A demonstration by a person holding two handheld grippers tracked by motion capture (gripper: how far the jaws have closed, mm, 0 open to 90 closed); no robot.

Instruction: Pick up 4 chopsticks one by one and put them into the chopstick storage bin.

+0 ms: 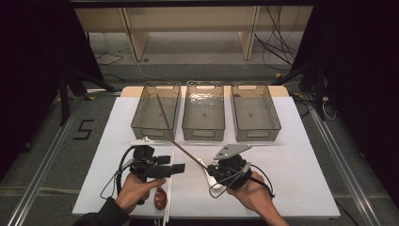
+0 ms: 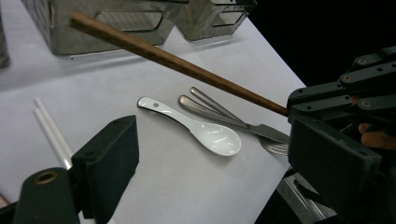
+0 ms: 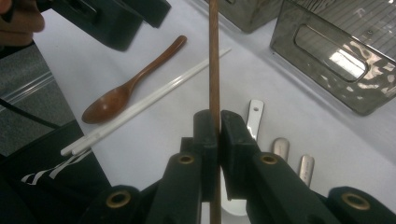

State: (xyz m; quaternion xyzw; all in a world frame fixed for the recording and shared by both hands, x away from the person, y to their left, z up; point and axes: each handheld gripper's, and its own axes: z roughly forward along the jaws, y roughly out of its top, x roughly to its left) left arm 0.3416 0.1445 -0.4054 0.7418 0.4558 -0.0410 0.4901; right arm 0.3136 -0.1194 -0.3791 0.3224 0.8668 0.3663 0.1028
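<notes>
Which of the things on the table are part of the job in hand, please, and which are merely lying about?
In the job:
- brown chopstick, clamped in the right gripper
- left bin, its tip over it

Lying about:
- white spoon
- wooden spoon
- white chopsticks
- fork

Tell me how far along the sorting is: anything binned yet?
Nothing looks binned: the three bins show no utensils, though the chopstick's tip reaches over the left bin. In hand: the right tongs are shut on the brown wooden chopstick. The left tongs hold nothing. Left: the white spoon, fork, knife, wooden spoon and white chopsticks.
</notes>
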